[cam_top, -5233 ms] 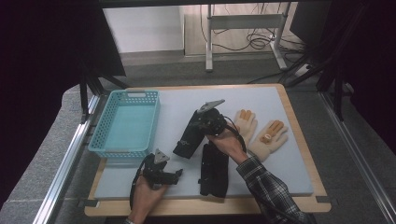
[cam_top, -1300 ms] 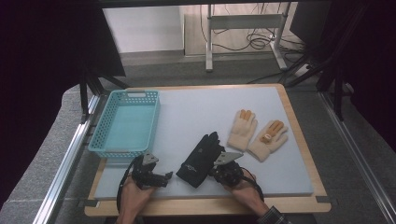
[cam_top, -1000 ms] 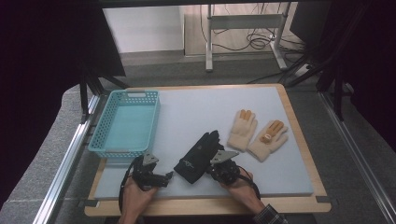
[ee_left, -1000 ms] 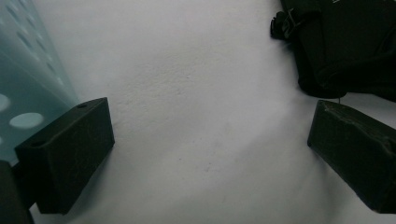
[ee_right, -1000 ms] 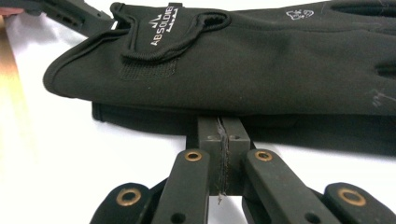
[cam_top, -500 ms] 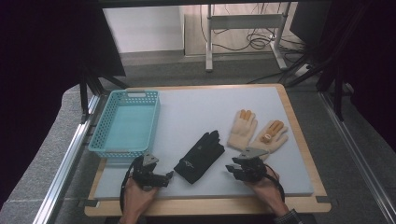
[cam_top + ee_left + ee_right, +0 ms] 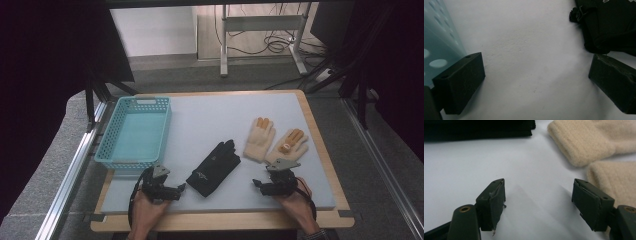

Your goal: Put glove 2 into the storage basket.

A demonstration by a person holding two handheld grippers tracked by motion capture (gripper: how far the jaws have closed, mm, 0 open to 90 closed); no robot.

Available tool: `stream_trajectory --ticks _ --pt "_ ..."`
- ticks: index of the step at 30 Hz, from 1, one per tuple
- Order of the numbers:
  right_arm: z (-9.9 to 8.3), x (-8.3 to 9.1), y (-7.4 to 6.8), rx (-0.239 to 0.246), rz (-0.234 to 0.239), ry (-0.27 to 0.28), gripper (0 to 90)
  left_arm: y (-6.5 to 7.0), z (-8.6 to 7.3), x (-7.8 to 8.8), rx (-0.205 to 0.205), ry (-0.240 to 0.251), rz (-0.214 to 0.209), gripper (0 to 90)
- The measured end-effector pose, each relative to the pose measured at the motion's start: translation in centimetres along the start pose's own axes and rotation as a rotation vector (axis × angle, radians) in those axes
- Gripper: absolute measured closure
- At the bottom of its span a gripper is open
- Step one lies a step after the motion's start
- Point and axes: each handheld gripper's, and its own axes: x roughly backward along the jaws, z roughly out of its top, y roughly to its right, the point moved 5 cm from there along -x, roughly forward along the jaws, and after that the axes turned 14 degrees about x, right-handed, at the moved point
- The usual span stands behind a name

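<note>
A black glove (image 7: 214, 167) lies flat on the pale mat (image 7: 210, 112), near its front middle. Two beige gloves (image 7: 260, 138) (image 7: 288, 145) lie side by side to its right. My left gripper (image 7: 179, 189) rests at the front left, open, pointing toward the black glove (image 7: 609, 22); nothing sits between its jaws. My right gripper (image 7: 257, 183) rests at the front right, just below the beige gloves. Its jaws have just been opening and stand open (image 7: 539, 200) over bare mat. The beige cuffs (image 7: 584, 142) lie just ahead of it and the black glove (image 7: 474, 128) farther off.
A light blue basket (image 7: 135, 132) stands at the left of the mat, close to my left gripper, and its wall (image 7: 439, 45) shows beside the left jaw. The mat lies on a wooden board (image 7: 320, 150). A metal stand and cables are on the floor beyond.
My right gripper has let go of the black glove, opened, and slid right to below the beige gloves. The black glove now lies still on the mat. My left gripper has not moved.
</note>
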Motion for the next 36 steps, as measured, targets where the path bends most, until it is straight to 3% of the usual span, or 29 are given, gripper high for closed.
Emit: stream_trajectory --ticks 12,21,25,28,29,30,36 --pt "-0.1 -0.1 0.1 -0.014 -0.014 -0.009 20.7 0.1 0.1 0.3 -0.009 -0.003 -0.008 3.6" --pt "-0.1 -0.1 0.1 -0.013 -0.018 -0.009 20.3 2.0 1.2 1.7 -0.022 0.001 -0.100 3.5" --pt "-0.1 -0.1 0.1 -0.016 -0.019 -0.008 20.1 3.5 2.3 2.0 -0.024 0.002 -0.138 2.2" --pt "-0.1 -0.1 0.1 -0.013 -0.021 -0.008 20.0 5.0 3.4 1.8 -0.054 -0.001 -0.151 0.1" --pt "-0.1 -0.1 0.1 -0.013 -0.021 -0.008 19.9 6.1 4.3 1.4 -0.077 -0.004 -0.163 0.0" --pt "-0.1 -0.1 0.1 -0.013 -0.021 -0.008 19.9 6.1 4.3 1.4 -0.077 -0.004 -0.163 0.0" --pt "-0.1 -0.1 0.1 -0.013 -0.022 -0.008 19.9 8.9 6.2 -0.7 -0.113 -0.048 -0.182 0.0"
